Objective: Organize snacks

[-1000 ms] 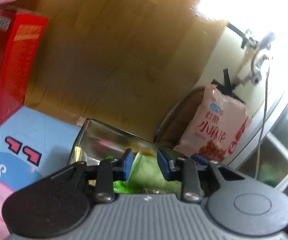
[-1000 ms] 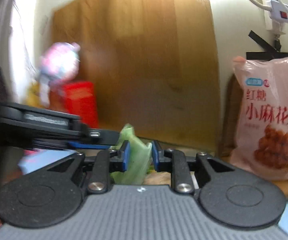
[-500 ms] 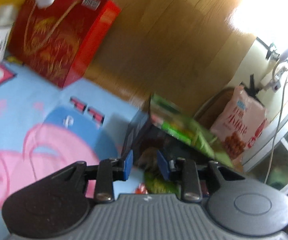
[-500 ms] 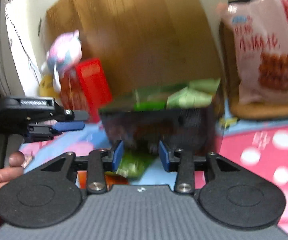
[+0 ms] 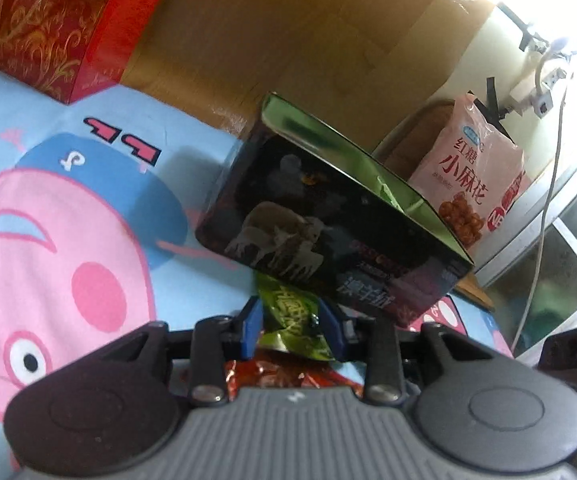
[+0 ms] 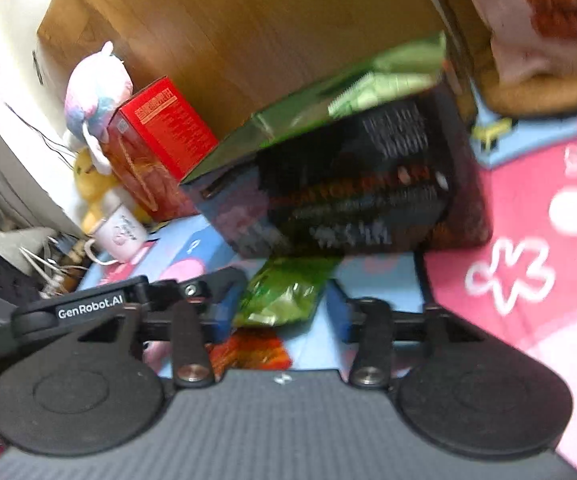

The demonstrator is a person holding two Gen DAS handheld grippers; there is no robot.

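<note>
- Two tools hang low over the cartoon-print mat point(image 5: 88, 184), both pointed at the same green snack packet point(image 5: 290, 314).
- Left tool point(image 5: 293, 330): its blue pads stand apart on either side of the packet's near end; whether they touch it I cannot tell, and nothing looks clamped.
- Right tool point(image 6: 278, 314): spread wide and empty, with the green packet lying between the fingers and slightly ahead.
- Long axis of the packet runs straight away from both tools toward the box, so each faces a short end; the left seems nearer.
- Under the near end lies a red-orange packet point(image 5: 272, 376), flat on the mat.
- Just beyond, the dark box point(image 5: 328, 236) stands open-topped with pale green packets showing at its rim.
- Farthest back sit a red carton point(image 5: 52, 24) and a pink snack bag point(image 5: 472, 168).
</note>
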